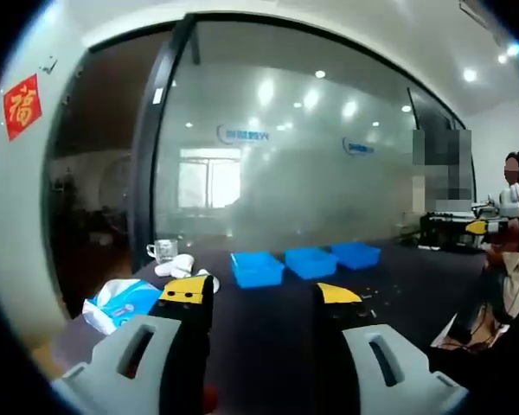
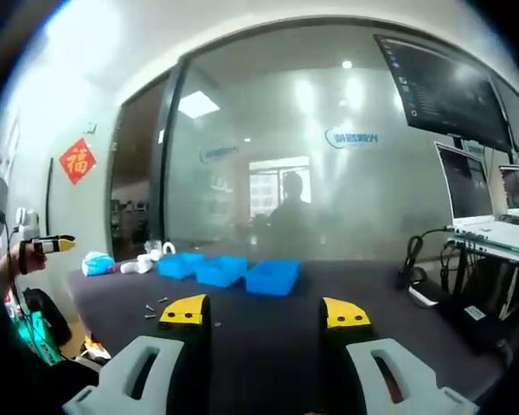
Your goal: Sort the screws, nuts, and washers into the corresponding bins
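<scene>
Both grippers were held above the dark bench (image 2: 268, 337), jaws spread, nothing pinched: left gripper (image 1: 264, 294), right gripper (image 2: 264, 311). Three blue bins (image 1: 307, 262) were lined up at the far bench edge by the glass wall. Loose screws (image 2: 153, 308) were made out on the bench in the right gripper view; a blue-white packet (image 1: 121, 303) and glass cup (image 1: 164, 250) were caught in the left gripper view.

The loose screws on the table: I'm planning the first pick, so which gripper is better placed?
Probably the right gripper: the screws lie just left of its open jaws. The left gripper faces the blue bins.
</scene>
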`<state>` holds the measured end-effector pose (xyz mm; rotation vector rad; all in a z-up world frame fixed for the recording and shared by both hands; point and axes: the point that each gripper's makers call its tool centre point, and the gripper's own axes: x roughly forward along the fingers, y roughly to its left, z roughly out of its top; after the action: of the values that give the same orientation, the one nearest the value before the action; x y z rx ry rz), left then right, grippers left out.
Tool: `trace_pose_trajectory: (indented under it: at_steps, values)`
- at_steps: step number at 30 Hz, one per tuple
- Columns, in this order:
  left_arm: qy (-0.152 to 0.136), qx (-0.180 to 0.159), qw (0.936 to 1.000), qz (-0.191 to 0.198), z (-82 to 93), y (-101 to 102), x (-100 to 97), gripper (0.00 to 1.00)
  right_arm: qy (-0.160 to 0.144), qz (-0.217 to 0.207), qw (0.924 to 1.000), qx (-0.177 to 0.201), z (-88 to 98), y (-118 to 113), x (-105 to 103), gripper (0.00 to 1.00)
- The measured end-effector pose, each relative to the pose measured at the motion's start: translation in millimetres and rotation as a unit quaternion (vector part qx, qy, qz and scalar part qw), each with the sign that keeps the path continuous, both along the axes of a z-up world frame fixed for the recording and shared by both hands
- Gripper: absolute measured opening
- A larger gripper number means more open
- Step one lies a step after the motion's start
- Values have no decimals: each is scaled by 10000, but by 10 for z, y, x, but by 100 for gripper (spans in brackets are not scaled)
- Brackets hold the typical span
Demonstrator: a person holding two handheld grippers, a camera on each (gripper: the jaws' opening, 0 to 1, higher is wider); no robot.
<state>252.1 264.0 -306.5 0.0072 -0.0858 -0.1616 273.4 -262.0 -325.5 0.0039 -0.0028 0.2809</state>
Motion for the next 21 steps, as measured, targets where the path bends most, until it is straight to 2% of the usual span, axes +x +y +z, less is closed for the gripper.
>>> trace_pose_trajectory:
  at_steps: [21]
  values:
    - [137, -53, 9997, -214, -83, -63, -31, 46, 85, 86, 9999, -49, -49, 51, 10, 46]
